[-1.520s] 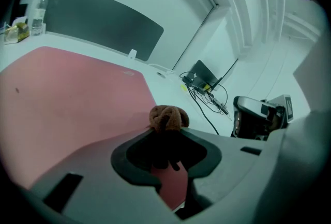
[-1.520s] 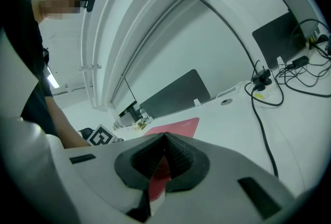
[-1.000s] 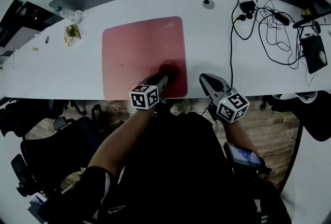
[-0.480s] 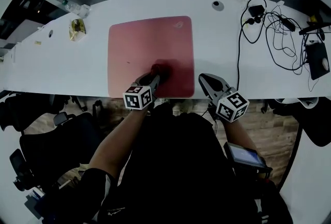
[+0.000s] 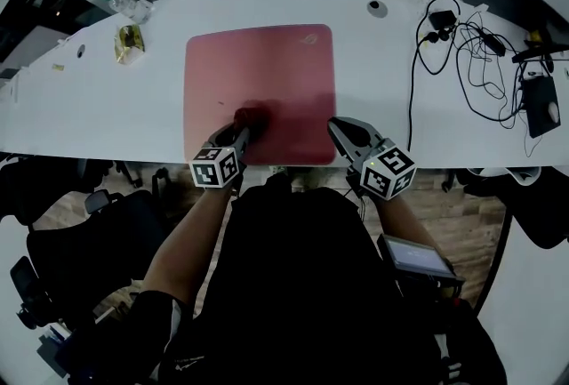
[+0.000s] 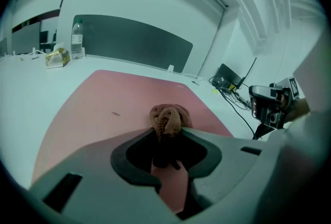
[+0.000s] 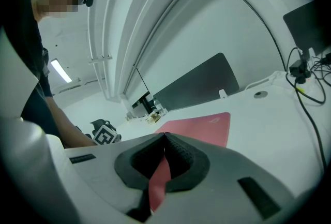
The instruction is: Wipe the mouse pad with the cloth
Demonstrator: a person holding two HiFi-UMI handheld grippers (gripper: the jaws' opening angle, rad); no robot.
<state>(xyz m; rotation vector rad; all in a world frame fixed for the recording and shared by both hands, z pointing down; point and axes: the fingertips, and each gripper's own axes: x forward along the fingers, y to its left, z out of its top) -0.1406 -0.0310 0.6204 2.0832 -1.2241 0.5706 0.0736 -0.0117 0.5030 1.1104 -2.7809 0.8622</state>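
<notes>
Left gripper view: the cloth has its tail hidden inside the clamping left gripper, at 6 o'clock on the mouse pad; the right gripper is closed and empty.

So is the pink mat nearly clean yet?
Picking up is done: the left tool is shut on the cloth, which rests at the near edge of the mouse pad. Probably not nearly: a dark speck shows on it, and most of it lies beyond the cloth. The right tool is shut, empty.
</notes>
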